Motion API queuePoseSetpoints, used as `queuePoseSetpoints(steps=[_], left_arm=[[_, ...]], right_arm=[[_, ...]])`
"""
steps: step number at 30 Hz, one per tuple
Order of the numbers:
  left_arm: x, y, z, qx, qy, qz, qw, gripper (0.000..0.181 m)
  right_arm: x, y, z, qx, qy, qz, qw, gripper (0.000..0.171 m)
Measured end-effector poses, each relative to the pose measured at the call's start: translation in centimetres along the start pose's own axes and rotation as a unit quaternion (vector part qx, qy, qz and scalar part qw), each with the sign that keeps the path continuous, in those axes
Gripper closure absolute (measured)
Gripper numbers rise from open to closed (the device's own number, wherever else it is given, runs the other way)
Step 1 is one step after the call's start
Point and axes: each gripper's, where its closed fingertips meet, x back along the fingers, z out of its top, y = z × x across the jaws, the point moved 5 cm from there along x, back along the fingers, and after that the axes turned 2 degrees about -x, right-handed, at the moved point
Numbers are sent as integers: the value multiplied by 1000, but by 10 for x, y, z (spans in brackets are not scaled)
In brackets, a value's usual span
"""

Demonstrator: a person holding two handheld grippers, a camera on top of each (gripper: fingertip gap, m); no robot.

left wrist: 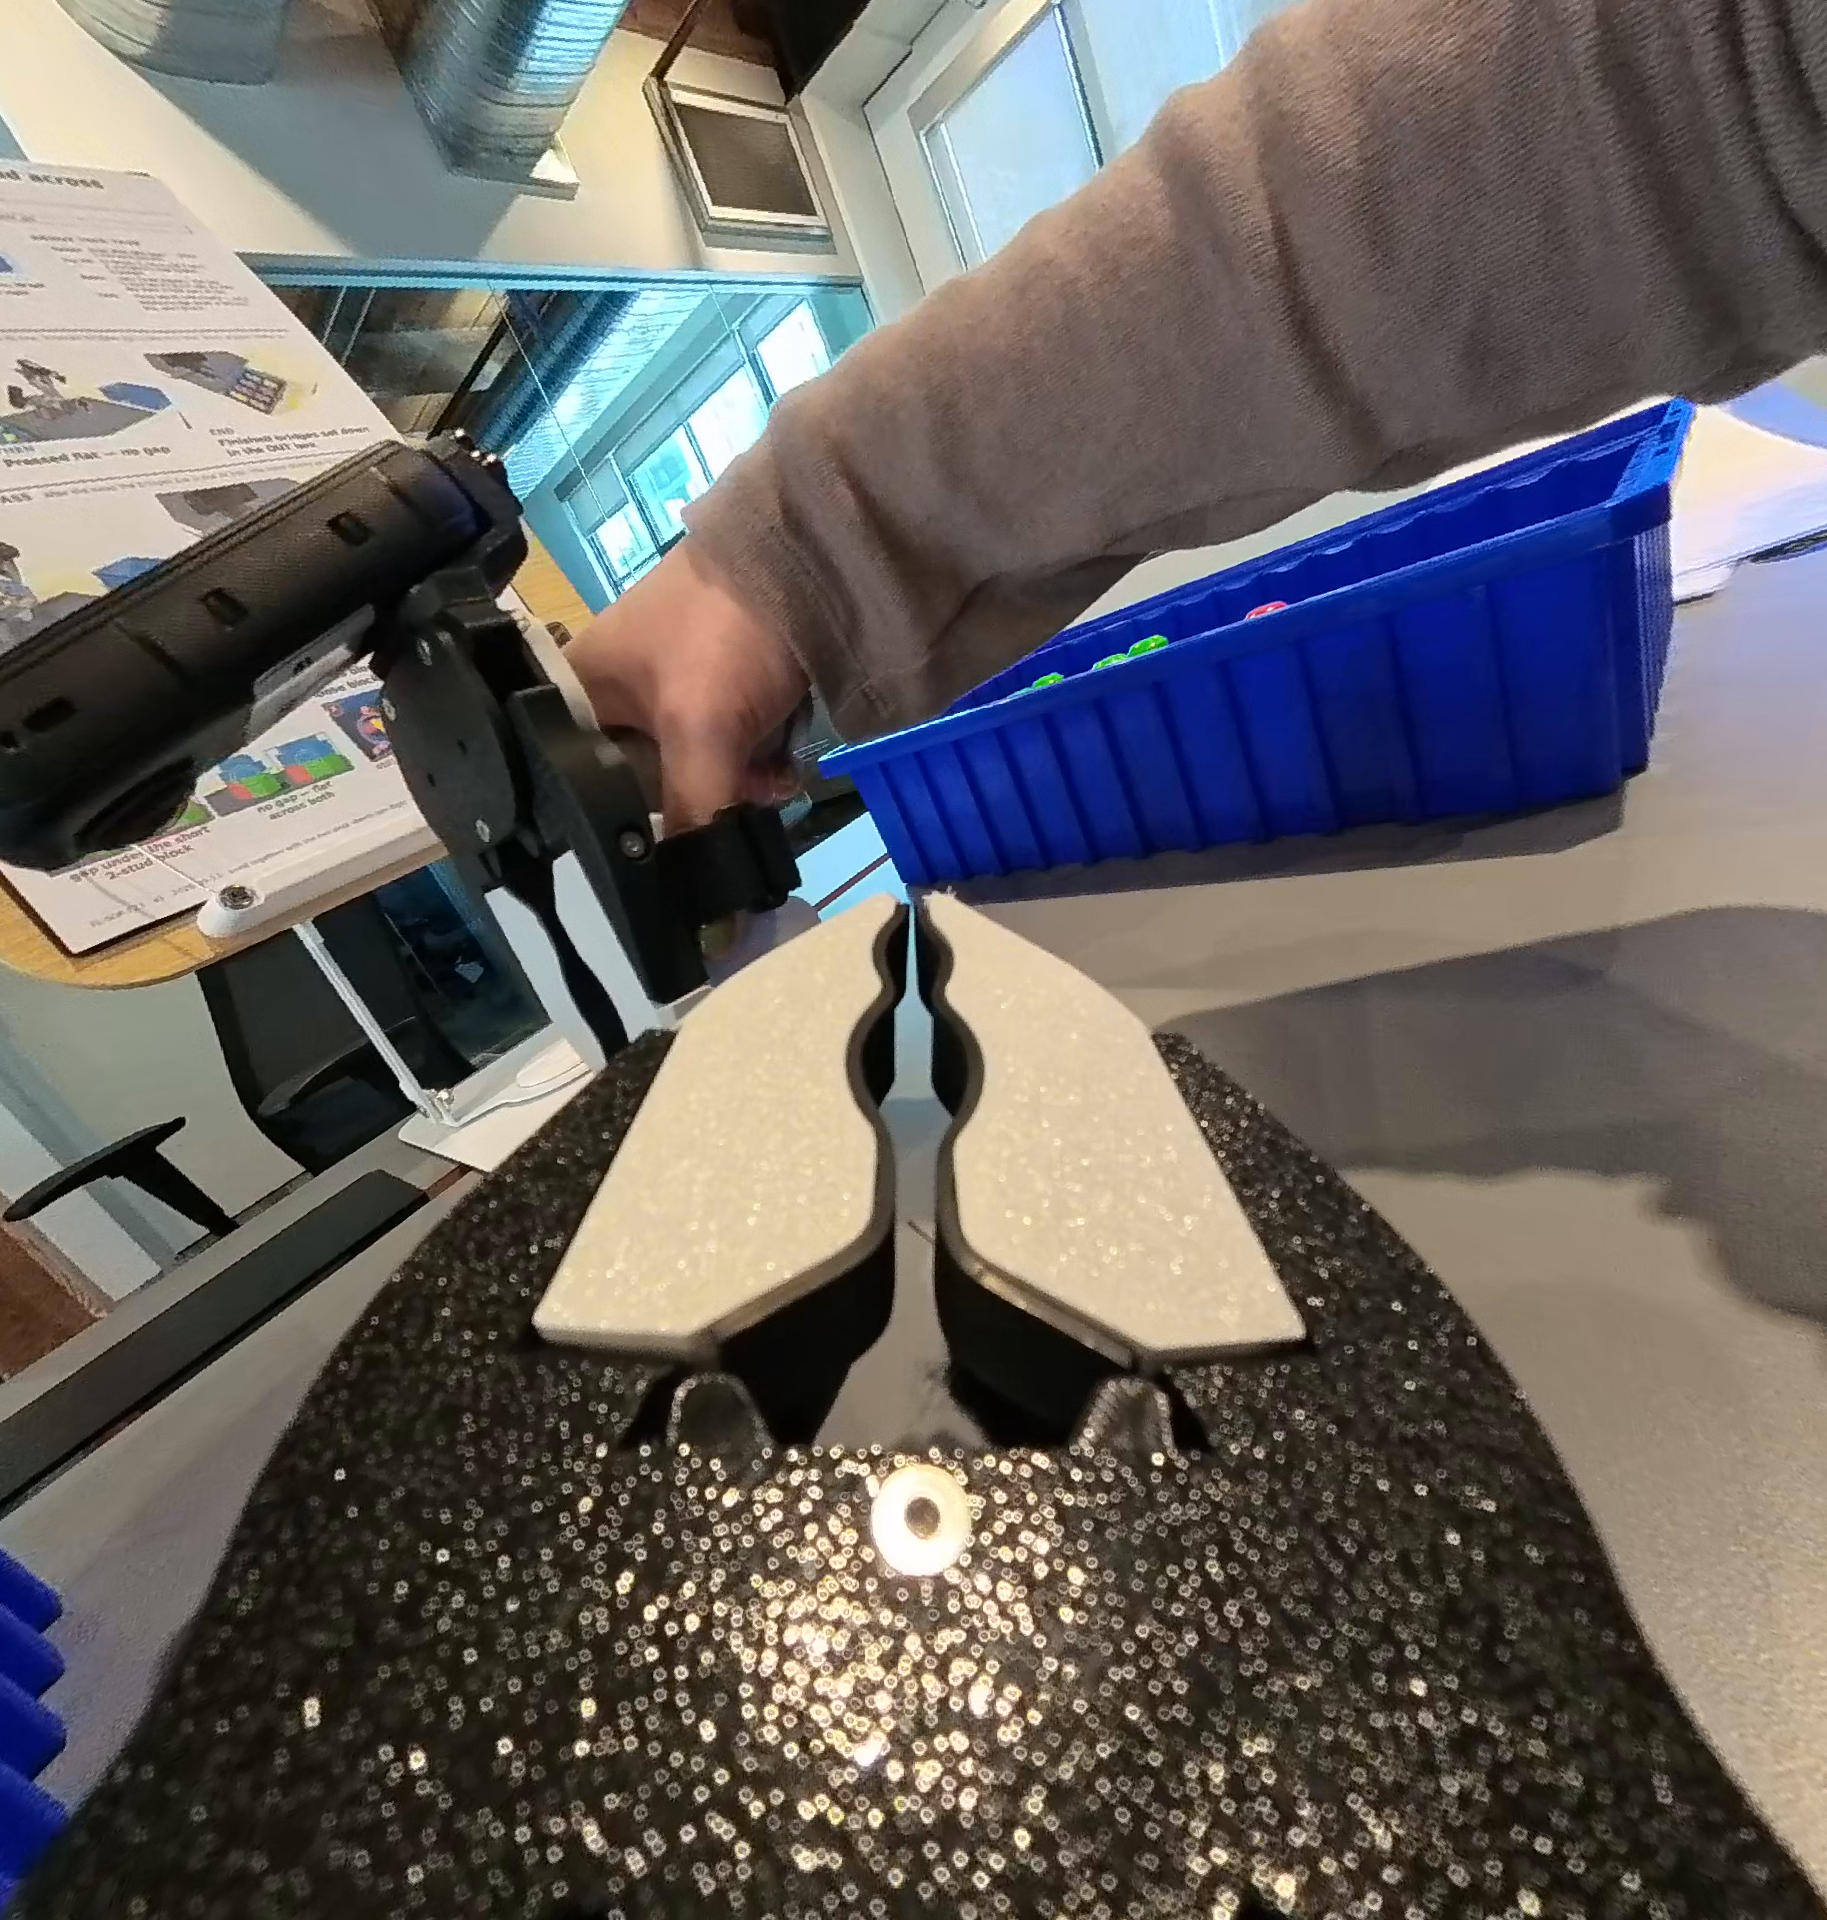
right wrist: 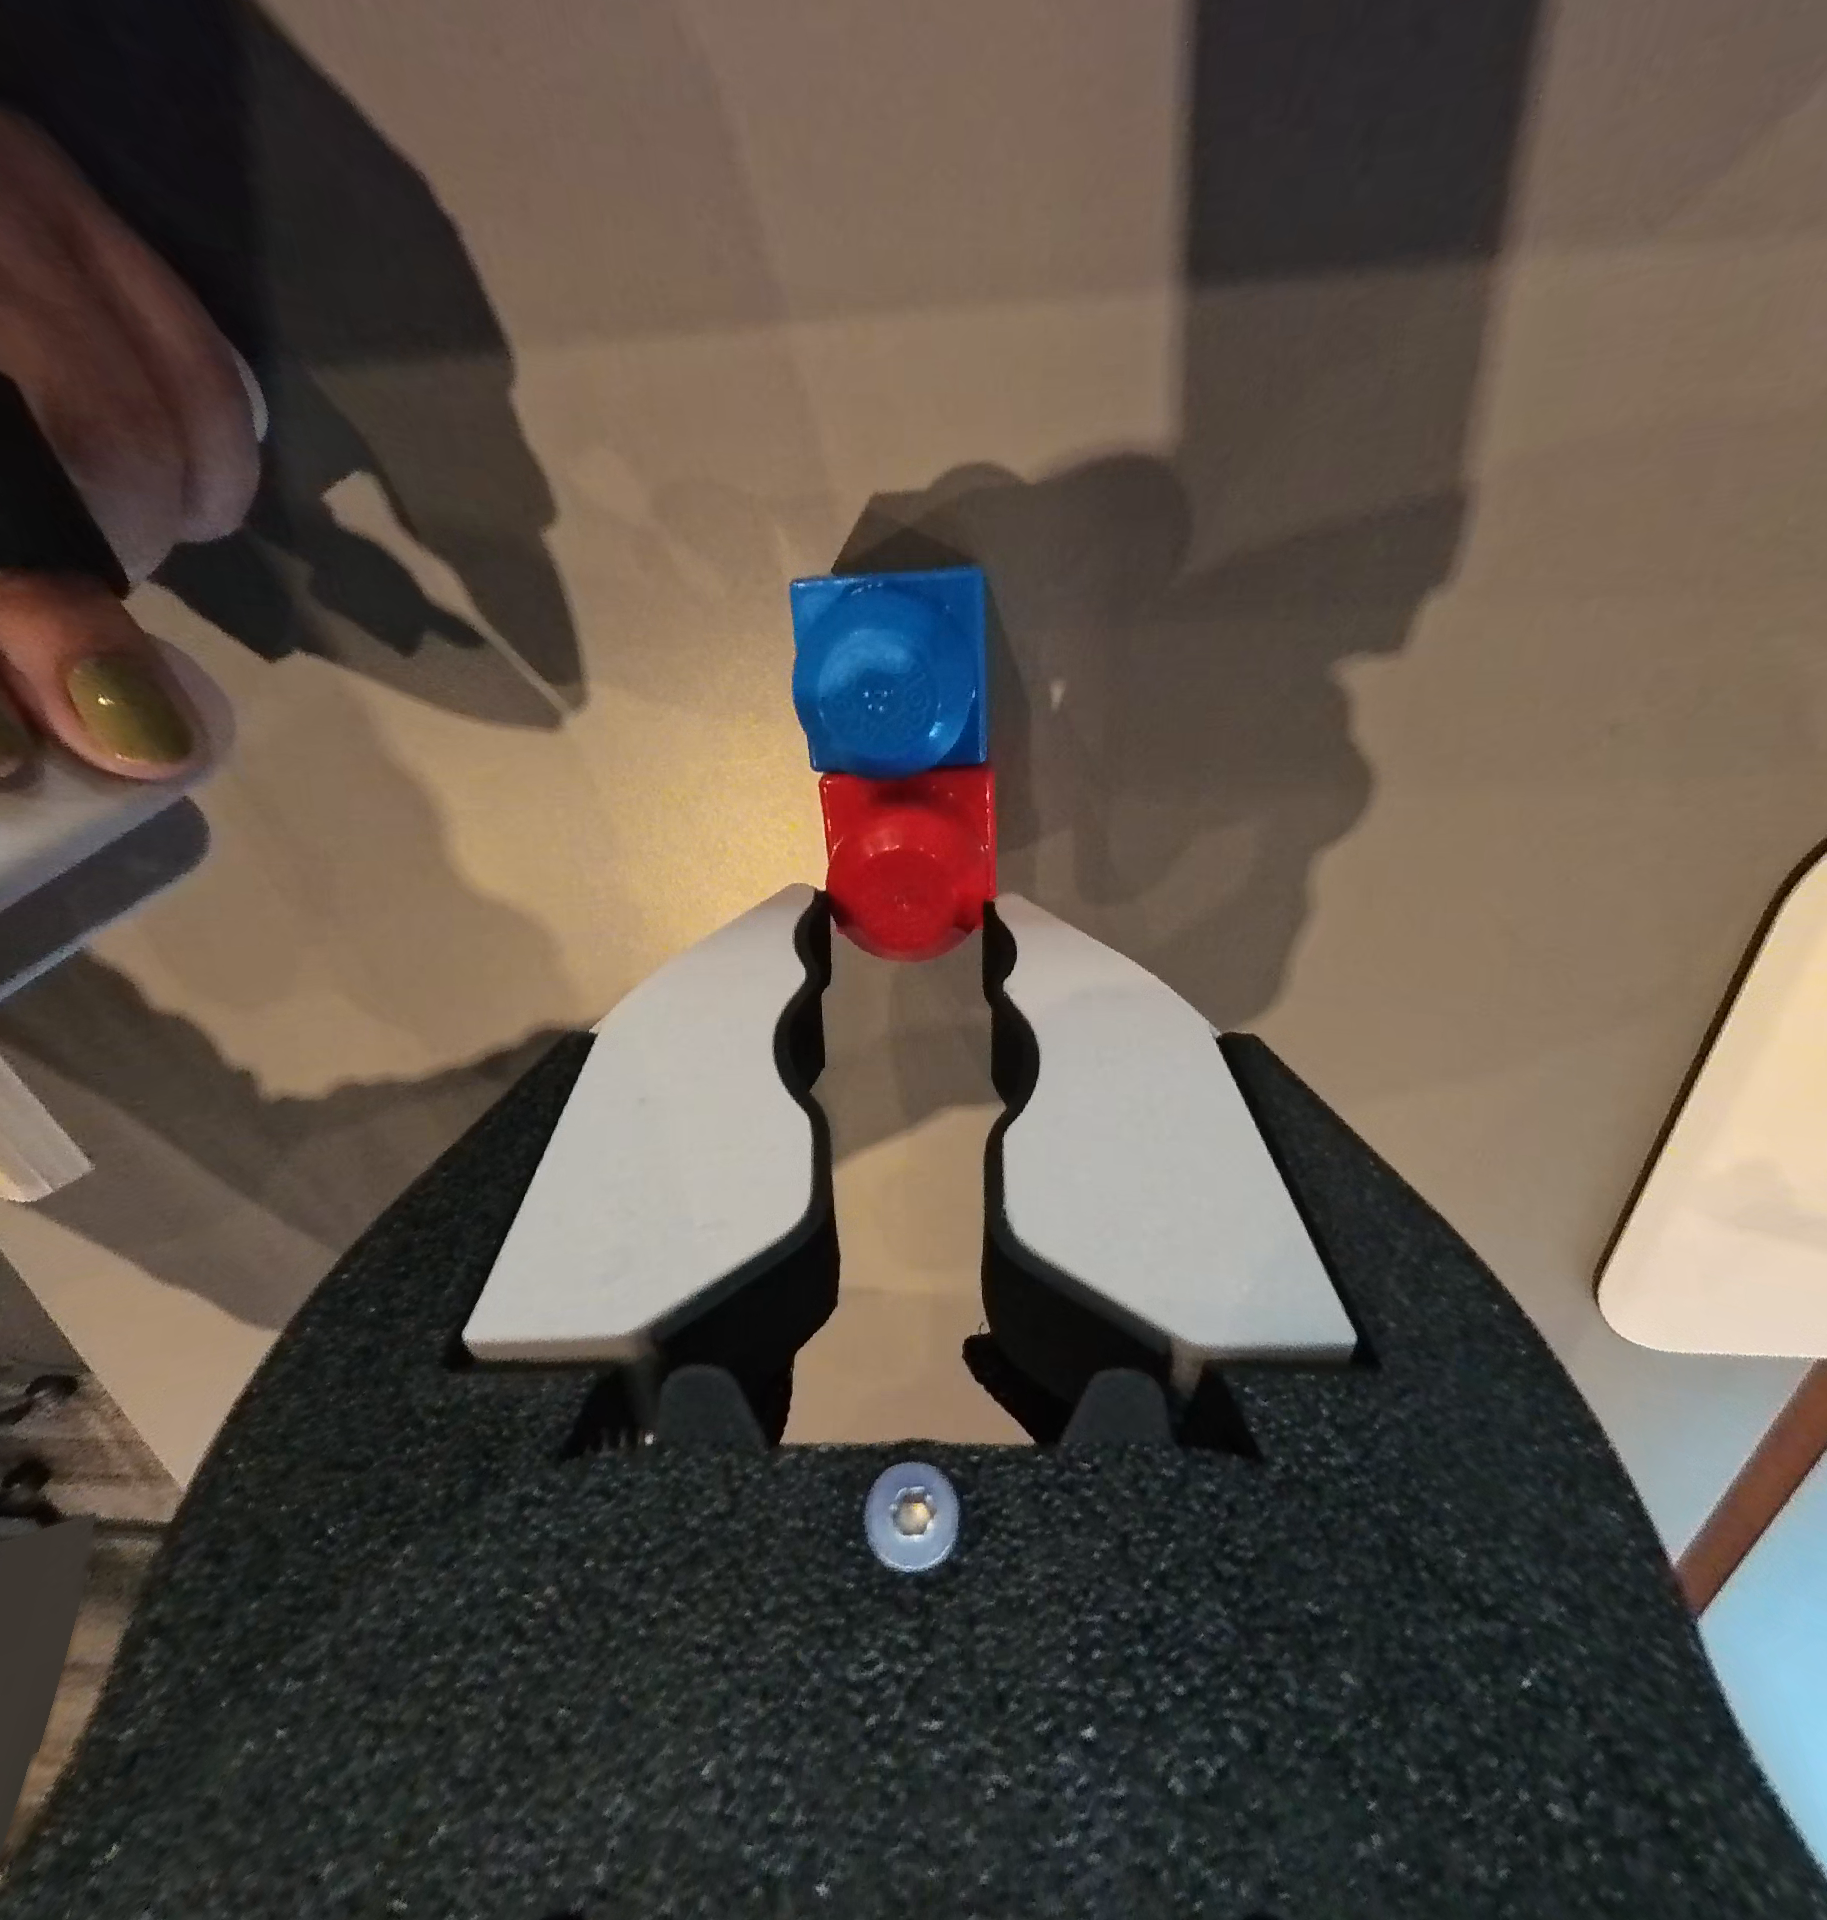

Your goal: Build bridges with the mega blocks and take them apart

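Your right tool (right wrist: 907, 914) is clamped on the red block (right wrist: 907, 868) at its tips, the blue block (right wrist: 888, 670) touching just beyond. Your left tool (left wrist: 914, 914) is closed, empty. That shallow tip grip could let the red block slip or twist.

Office-type workspace set up as a demo/data-collection station. Left wrist view: glass partition walls (left wrist: 618, 343), exposed ceiling duct (left wrist: 483, 94), big windows (left wrist: 1002, 156), black office chair (left wrist: 296, 1049) w/ armrest, plus an illustrated instruction board (left wrist: 150, 436) on a stand at the edge of a grey surface (left wrist: 1511, 1299). Blue plastic bin (left wrist: 1304, 707) w/ coloured blocks sits on that surface, so it's a work station, not a home.
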Motion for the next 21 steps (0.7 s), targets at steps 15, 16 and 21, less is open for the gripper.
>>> queuePoseSetpoints(steps=[15, 16, 21], left_arm=[[-1, 1, 0, -1, 0, -1, 1000, 181], [-1, 1, 0, 0, 0, -2, 1000, 181], [0, 2, 0, -1, 1, -4, 1000, 181]], right_arm=[[71, -22, 54, 1, 216, 17, 976, 133], [77, -33, 70, 27, 230, 22, 972, 132], [64, -97, 148, 210, 160, 40, 964, 130]])
